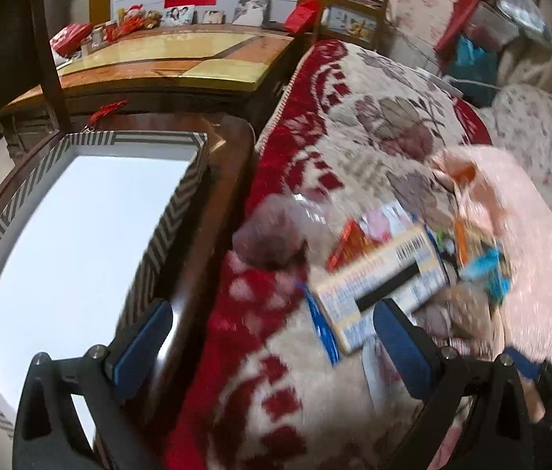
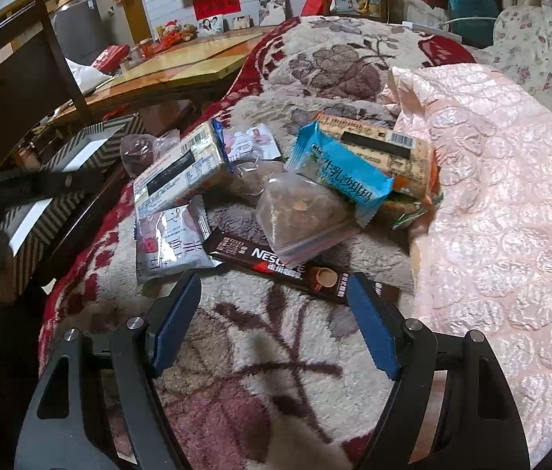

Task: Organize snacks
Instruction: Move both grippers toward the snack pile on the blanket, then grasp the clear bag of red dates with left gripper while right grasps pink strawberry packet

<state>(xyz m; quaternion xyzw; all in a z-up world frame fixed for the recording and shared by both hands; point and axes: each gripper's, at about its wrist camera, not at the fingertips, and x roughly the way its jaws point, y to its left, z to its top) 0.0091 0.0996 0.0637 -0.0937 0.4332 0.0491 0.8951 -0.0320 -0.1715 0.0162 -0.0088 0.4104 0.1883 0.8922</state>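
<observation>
A pile of snack packets lies on a red-and-cream blanket. In the right wrist view I see a brown Nescafé stick, a clear bag of brown snacks, a blue packet, a cream cracker pack and a white sachet. My right gripper is open just in front of the Nescafé stick, holding nothing. The left wrist view is blurred: the cracker pack lies ahead of my open, empty left gripper. A white-lined box with grey zigzag walls stands left of the blanket.
The zigzag box rests on a dark wooden surface beside the bed. A pink quilted cover lies right of the pile. A wooden table with red items stands beyond. A dark chair back rises at the left.
</observation>
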